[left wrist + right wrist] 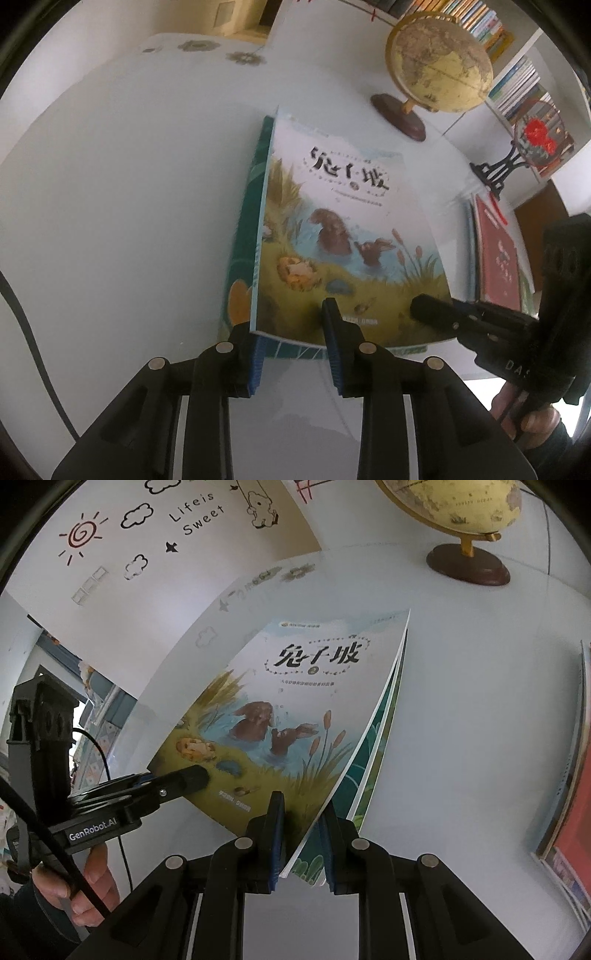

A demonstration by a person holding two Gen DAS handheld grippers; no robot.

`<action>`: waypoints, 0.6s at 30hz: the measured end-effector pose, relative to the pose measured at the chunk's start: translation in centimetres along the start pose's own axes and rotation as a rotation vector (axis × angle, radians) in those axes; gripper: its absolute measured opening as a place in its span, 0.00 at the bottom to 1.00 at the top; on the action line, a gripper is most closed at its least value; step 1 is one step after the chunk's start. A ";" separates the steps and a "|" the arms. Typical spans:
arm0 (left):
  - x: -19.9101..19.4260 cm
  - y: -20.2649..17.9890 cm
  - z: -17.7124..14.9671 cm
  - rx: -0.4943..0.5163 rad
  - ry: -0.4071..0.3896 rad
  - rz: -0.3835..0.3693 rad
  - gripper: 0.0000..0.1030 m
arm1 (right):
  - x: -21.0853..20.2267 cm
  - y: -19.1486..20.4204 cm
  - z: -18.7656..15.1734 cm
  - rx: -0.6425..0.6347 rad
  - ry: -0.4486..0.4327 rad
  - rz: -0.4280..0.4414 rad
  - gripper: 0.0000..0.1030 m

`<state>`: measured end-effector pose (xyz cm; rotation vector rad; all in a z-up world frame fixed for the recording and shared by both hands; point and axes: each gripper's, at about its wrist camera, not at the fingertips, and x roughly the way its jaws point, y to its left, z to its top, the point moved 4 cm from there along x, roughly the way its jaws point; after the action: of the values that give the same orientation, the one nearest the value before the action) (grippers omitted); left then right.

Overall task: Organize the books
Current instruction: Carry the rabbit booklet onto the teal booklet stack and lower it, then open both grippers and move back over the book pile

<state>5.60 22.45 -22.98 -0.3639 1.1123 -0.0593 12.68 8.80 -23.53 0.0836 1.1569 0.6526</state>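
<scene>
Both grippers are working at the near edge of a rabbit picture book (343, 236). Left gripper (295, 354) is pinching its near-left corner between blue pads, jaws spaced only by the cover and pages; right gripper (301, 843) is clamping the near-right corner, jaws narrowed onto the lifted pages. That book is lying on a green-covered book (243, 236), stacked on the white table (110, 203), its right edge raised. A globe (439, 62) is standing beyond, and a red book (498, 254) is lying to the right, apart from the stack.
</scene>
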 end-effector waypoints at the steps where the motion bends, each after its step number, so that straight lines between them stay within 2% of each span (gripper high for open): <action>1: 0.0 0.0 -0.1 0.005 0.001 0.006 0.26 | 0.3 0.0 0.0 -0.002 0.009 -0.007 0.17; 9: -0.3 0.9 -1.6 0.020 0.025 0.038 0.25 | 1.3 -0.2 0.5 0.007 0.029 -0.027 0.18; 15: -2.0 1.4 -1.8 0.046 -0.001 0.101 0.25 | 1.4 0.1 0.6 0.004 0.040 -0.034 0.21; 18: -3.0 1.1 -1.6 0.054 -0.023 0.107 0.25 | 1.1 -0.1 0.4 0.018 0.056 -0.057 0.24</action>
<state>2.73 23.80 -21.35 -0.2557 1.1038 0.0099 13.29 9.43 -24.30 0.0479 1.2150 0.5974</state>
